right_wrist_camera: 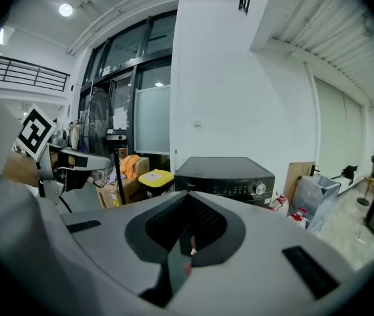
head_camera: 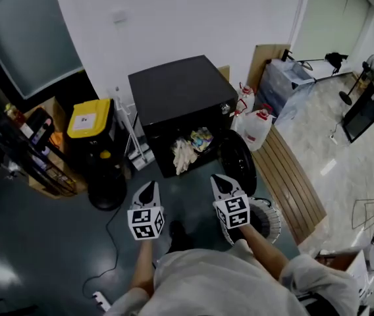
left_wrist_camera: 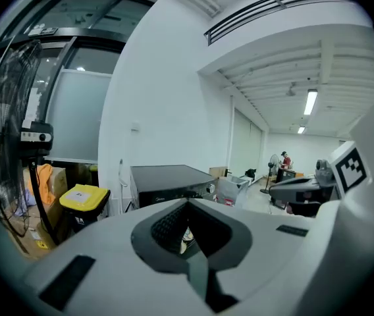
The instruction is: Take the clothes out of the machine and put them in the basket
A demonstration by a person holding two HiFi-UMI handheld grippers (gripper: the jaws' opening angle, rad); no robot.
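Note:
The black washing machine [head_camera: 177, 97] stands against the wall with its round door [head_camera: 238, 162] swung open to the right. In its opening lie clothes: a pale piece [head_camera: 182, 155] hanging over the sill and a colourful piece [head_camera: 201, 139] behind it. A white basket [head_camera: 274, 209] stands on the floor under my right forearm, partly hidden. My left gripper [head_camera: 149, 185] and right gripper [head_camera: 218, 178] hang side by side short of the opening, both shut and empty. The machine [left_wrist_camera: 167, 180] shows ahead in the left gripper view, and the machine [right_wrist_camera: 226, 173] likewise in the right gripper view.
A black bin with a yellow lid [head_camera: 89, 120] and a floor fan [head_camera: 106, 191] stand left of the machine. White jugs [head_camera: 256, 127] and a slatted wooden board [head_camera: 299, 180] lie to its right. A cable [head_camera: 111, 242] runs across the dark floor.

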